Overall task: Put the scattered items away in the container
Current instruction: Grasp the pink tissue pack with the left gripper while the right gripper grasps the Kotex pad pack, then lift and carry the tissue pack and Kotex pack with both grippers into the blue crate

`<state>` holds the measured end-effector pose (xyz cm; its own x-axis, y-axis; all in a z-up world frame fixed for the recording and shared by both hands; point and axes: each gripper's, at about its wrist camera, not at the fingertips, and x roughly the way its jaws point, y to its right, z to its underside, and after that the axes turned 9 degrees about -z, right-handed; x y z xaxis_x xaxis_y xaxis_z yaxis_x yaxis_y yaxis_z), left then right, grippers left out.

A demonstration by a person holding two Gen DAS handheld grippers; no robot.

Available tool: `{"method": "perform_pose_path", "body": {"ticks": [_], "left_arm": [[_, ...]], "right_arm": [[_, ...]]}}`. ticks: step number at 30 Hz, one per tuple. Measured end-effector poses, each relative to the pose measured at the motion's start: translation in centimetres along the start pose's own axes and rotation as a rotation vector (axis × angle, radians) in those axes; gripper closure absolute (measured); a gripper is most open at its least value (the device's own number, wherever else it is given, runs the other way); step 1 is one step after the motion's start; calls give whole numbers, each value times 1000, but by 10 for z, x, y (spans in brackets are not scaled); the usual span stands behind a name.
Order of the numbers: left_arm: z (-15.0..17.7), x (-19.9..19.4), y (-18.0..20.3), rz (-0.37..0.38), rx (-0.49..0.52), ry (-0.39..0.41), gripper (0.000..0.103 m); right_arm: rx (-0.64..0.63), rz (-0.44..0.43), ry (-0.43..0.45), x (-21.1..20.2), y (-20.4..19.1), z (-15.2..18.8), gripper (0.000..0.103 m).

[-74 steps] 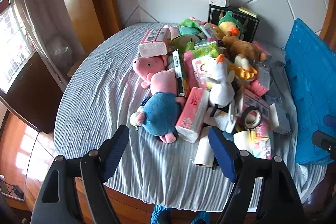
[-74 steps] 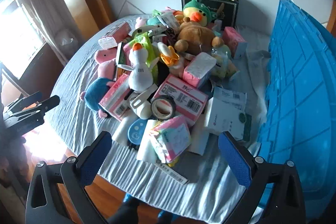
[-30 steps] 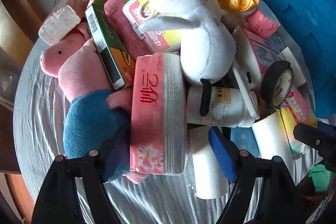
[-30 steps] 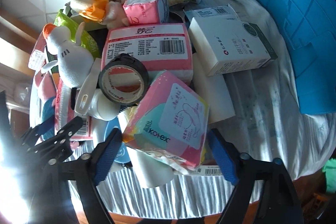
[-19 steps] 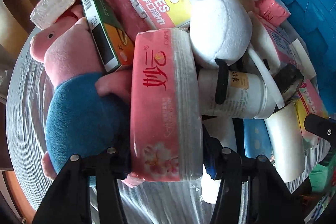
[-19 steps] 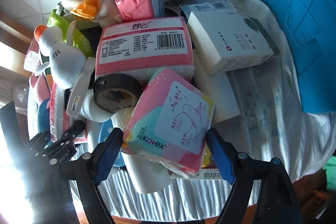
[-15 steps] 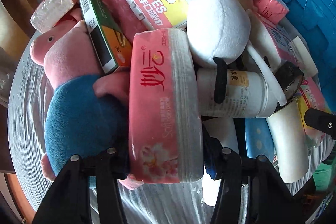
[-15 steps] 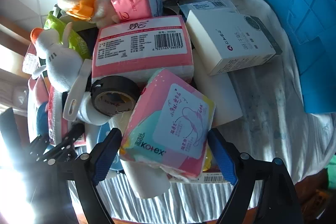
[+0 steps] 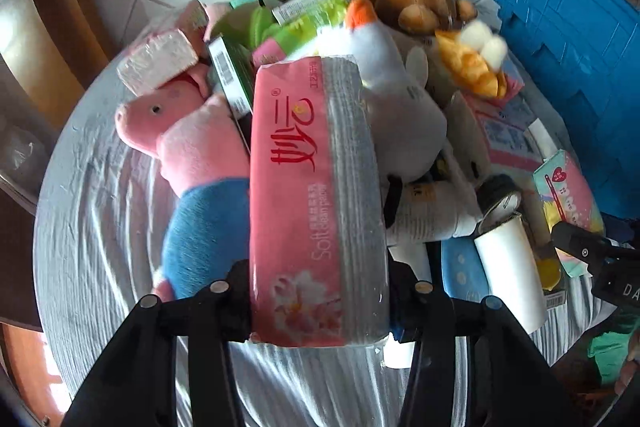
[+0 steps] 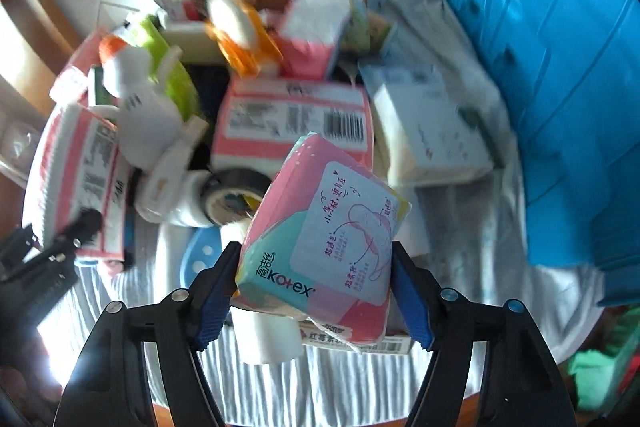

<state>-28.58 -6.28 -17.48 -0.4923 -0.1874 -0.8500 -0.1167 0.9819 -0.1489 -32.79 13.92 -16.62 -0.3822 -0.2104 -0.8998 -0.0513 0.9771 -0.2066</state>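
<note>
My left gripper [image 9: 318,303] is shut on a long pink tissue pack [image 9: 312,195] and holds it raised above the pile. My right gripper [image 10: 314,291] is shut on a pink and teal Kotex pad pack [image 10: 324,239], also lifted off the pile. The blue container [image 10: 552,67] stands at the right; it also shows in the left wrist view [image 9: 572,67]. The pile of items covers the round grey-clothed table [image 9: 100,227].
In the pile lie a pink pig plush in blue [image 9: 192,163], a white goose plush [image 9: 396,107], a brown bear plush [image 9: 412,3], a black tape roll [image 10: 232,195], a white box [image 10: 428,131], a large pink pack [image 10: 292,123] and a white roll [image 9: 508,267].
Both grippers have closed on their packs and lifted them up off the pile; the views have pulled back and tilted up since half a second ago.
</note>
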Motion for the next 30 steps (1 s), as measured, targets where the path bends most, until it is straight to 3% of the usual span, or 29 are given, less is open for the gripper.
{"method": "perform_pose_path", "body": {"ticks": [12, 20, 25, 30], "left_arm": [[-37, -55, -8, 23, -14, 156, 56], [-78, -99, 8, 41, 19, 259, 56], [-116, -143, 40, 49, 53, 348, 56], [-158, -190, 100, 105, 82, 407, 56]], "right_arm": [[-206, 128, 196, -79, -32, -23, 32], [-245, 239, 356, -155, -37, -62, 32], [-249, 358, 486, -222, -16, -86, 32], [-223, 456, 546, -272, 42, -115, 32]]}}
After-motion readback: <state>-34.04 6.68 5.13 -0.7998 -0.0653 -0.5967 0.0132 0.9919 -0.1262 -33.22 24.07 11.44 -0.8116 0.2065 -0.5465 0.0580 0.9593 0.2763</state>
